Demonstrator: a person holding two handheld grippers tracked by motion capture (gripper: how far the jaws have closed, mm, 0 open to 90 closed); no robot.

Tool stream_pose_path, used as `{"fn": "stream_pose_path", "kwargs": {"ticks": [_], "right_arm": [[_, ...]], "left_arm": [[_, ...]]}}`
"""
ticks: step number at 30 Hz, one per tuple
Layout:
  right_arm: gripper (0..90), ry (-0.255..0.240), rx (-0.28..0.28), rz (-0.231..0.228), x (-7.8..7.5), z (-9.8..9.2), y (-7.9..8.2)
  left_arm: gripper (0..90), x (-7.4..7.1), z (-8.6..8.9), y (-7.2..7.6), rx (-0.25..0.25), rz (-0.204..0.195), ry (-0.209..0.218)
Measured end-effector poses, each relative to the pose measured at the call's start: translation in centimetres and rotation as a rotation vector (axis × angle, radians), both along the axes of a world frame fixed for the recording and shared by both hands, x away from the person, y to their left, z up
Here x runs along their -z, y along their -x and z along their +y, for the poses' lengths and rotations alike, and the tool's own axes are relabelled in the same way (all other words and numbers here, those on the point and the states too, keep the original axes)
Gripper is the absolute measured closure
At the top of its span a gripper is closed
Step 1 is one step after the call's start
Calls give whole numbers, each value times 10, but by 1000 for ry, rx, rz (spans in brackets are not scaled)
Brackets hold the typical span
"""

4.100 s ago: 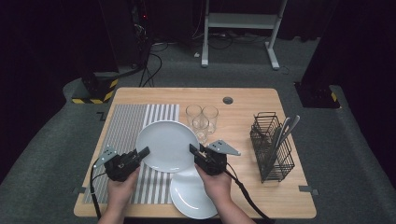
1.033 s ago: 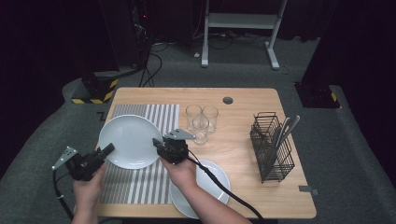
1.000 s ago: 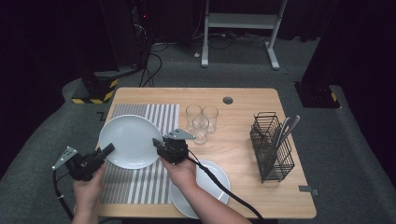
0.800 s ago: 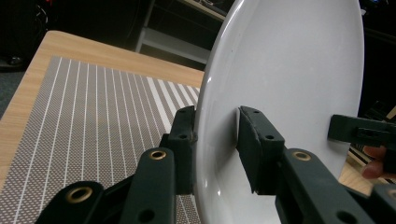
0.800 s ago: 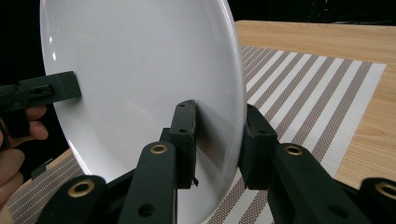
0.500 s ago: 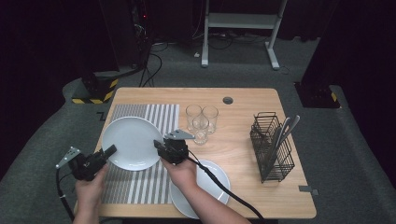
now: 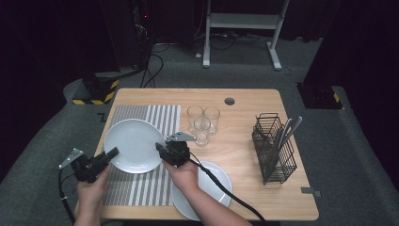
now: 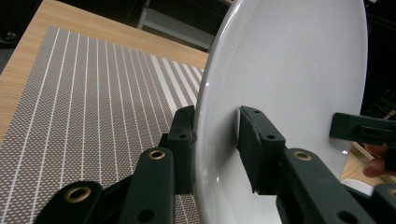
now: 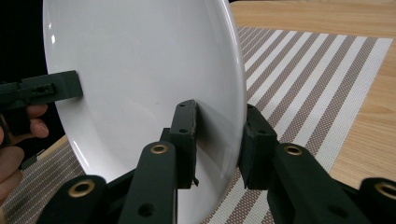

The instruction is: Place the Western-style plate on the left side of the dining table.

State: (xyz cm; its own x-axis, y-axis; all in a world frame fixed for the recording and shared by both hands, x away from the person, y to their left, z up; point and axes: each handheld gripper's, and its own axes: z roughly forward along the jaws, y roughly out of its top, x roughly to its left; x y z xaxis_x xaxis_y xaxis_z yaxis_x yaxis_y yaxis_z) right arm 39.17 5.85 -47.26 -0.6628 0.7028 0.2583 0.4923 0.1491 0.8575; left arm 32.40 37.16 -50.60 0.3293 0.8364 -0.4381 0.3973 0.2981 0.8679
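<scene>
White porcelain is seen between both grippers: a round plate (image 7: 135, 145) is held over the striped placemat (image 7: 141, 188) on the wooden table (image 7: 249, 101). Its near-left rim is pinched by the left gripper (image 7: 111, 154), whose pads are pressed on both faces of the plate (image 8: 289, 70) in the left gripper view. The opposite rim is clamped by the right gripper (image 7: 160, 149), with the plate's edge (image 9: 140, 70) nipped between its jaws. A second plate (image 7: 211, 181) is lying near the table's front edge, under the right forearm. Three glasses (image 7: 203, 121) are grouped beside the placemat, and cutlery is held upright in a wire basket (image 7: 275, 150) well apart to the right.
</scene>
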Motion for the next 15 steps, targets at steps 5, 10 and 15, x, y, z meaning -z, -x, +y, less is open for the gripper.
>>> {"fn": "stream_pose_path", "kwargs": {"ticks": [5,10,15], "right_arm": [[707,3,0,4,3,1,0],[707,9,-3,8,5,2,-1],[706,12,-6,16,7,5,-2]], "left_arm": [[670,2,1,-1,3,9,0],[667,5,3,-2,3,26,4],[666,6,6,-3,0,36,2]]}}
